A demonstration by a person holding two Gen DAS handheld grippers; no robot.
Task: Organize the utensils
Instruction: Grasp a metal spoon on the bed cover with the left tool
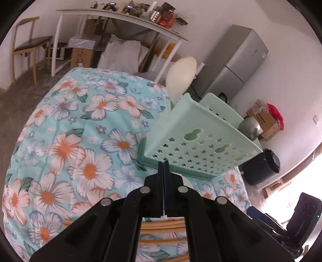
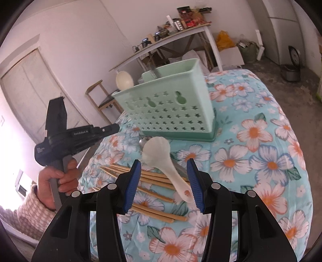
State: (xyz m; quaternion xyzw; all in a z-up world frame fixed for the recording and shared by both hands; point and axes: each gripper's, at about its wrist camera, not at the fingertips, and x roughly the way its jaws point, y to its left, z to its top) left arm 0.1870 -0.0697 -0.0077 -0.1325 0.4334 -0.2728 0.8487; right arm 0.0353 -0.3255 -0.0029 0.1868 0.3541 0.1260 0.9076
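Note:
A mint-green utensil holder (image 1: 201,145) (image 2: 171,104) with star-shaped holes stands on the flowered tablecloth (image 1: 80,125). One white spoon (image 1: 181,78) (image 2: 123,77) stands upright in it. My left gripper (image 1: 164,167) (image 2: 113,128) is shut on nothing and hovers just short of the holder's wall. A second white spoon (image 2: 163,159) lies on the table across several wooden chopsticks (image 2: 149,179) (image 1: 163,225), with a metal spoon (image 2: 142,141) partly hidden under it. My right gripper (image 2: 164,175) is open above this spoon, whose handle shows between the fingers without touching the pads.
A person's hand (image 2: 60,179) in a knitted sleeve holds the left gripper at the table's left edge. Beyond the table are a chair (image 1: 26,48), a cluttered white shelf table (image 1: 124,18), a grey fridge (image 1: 233,60) and a black bin (image 1: 263,167).

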